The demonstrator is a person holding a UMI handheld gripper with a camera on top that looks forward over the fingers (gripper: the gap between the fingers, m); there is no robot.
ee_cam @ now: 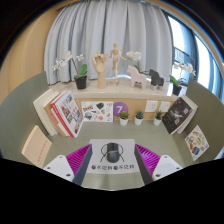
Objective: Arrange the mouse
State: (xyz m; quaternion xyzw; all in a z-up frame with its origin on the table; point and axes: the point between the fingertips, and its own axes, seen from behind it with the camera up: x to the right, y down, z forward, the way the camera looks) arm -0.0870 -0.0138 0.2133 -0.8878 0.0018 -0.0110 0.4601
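The mouse (pixel 111 152) is a dark, rounded thing lying between the two fingers of the tongs (pixel 112 163), resting on a white mat (pixel 112 167) with dark lettering on it. There is a visible gap between the mouse and the magenta pad (pixel 76 158) on the left finger, and another between it and the pad on the right finger, so the tongs stand apart around the mouse without pressing on it.

The mat lies on a pale grey tabletop (pixel 100 133) that stretches ahead of the fingers. Beyond the mouse, toward the back of the tabletop, a small purple block (pixel 120 109) bearing a white numeral stands near the middle, with a few tiny potted plants (pixel 124 116) just beside it. To the left of these, a rack of books (pixel 62 113) stands tilted, with red and white covers showing, and nearer the left finger a tan board (pixel 36 146) leans at the tabletop's edge. To the right, a dark magazine (pixel 181 112) is propped up, and another printed cover (pixel 196 140) lies nearer the right finger.

Behind them runs a low wooden shelf (pixel 115 92). On it stand a white orchid in a dark pot (pixel 79 71), two wooden artist's figures (pixel 107 62), and further white flowers to the right. Grey curtains (pixel 120 35) hang behind everything.
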